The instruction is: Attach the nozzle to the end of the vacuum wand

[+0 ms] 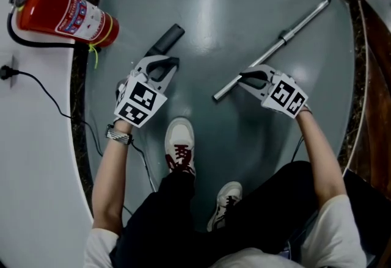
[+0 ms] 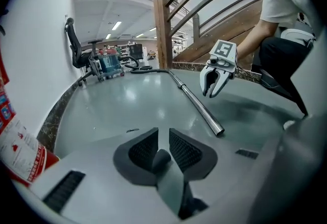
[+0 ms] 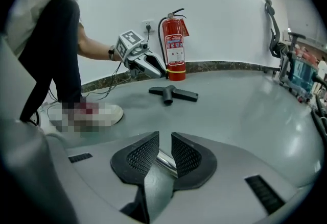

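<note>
**Both pairs of jaws narrowly parted, one at the nozzle, one at the wand**

Jaws of the left gripper (image 2: 163, 139) stand a narrow gap apart and grip nothing; in that gap, just below the ribbed pads, the dark rounded end of the nozzle (image 1: 170, 36) shows, and the pads do not press on it; the rest of the black nozzle runs on ahead of these jaws, flat on the grey floor (image 1: 214, 4).

Jaws of the right gripper (image 3: 164, 141) are likewise slightly parted and hold nothing; the shiny tube of the vacuum wand (image 1: 293, 32) crosses the gap just beyond the pads, unclamped; these jaws sit near the wand's open end, and the tube stretches away from them along the floor to a dark curved part at its far end.

Ahead and to the right of the left jaws, the wand lies with its open end nearest, well apart from the nozzle; the right gripper hangs just above it.

Ahead of the right jaws, the nozzle reads as a T lying flat, its short neck turned toward them; the left gripper is beyond the nozzle's left end; farther back, a red fire extinguisher (image 1: 61, 13) stands at the white wall.

Between the two grippers, on the person's side of both pairs of jaws, a white shoe (image 1: 180, 144) with red laces rests on the floor.
</note>
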Demonstrator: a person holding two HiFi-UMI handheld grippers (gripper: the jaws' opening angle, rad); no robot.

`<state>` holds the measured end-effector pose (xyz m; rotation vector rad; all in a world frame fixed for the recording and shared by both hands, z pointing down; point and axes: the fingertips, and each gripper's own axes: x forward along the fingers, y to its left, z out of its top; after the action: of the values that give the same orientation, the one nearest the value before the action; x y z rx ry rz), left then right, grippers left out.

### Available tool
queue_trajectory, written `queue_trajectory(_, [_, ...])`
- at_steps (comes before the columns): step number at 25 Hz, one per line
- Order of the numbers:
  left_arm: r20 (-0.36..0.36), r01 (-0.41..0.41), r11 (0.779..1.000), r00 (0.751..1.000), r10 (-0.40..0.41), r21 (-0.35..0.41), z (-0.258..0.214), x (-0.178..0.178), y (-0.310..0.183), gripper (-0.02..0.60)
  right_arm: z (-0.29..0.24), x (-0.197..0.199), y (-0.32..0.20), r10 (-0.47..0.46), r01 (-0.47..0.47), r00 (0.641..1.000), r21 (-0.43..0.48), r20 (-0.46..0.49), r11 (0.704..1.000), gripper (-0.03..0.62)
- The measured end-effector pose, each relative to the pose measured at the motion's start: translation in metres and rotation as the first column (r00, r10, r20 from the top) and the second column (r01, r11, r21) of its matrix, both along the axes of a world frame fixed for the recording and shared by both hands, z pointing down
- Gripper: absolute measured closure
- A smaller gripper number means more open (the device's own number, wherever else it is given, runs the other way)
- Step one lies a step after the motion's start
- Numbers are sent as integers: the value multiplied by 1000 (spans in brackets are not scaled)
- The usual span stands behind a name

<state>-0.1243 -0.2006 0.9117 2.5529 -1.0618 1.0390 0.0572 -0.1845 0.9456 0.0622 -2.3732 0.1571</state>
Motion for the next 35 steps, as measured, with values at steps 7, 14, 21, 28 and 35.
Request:
queue_trajectory(7, [41, -40, 998, 998, 42, -44, 19, -2, 1, 492, -5, -13, -4, -32, 32, 999, -5, 16, 999, 454])
queue_trajectory(14, [120, -110, 991, 986, 119, -81, 39, -8, 5, 456, 25, -6, 10, -178, 183, 975, 31, -132, 983, 399])
queue_trajectory(21, [163, -148, 980, 972, 169, -133, 58, -18, 1, 405, 48, 7, 6, -224, 240, 945, 42, -238, 970, 388])
queue_trajectory(28, [214, -203, 961, 947, 241, -187, 75, -27, -2, 379, 77, 15, 6, -300, 325, 894, 20, -333, 946, 387])
queue_trajectory(35, [286, -262, 936, 902, 324, -234, 91, -34, -4, 368, 86, 12, 4, -359, 397, 853, 25, -378, 917, 375])
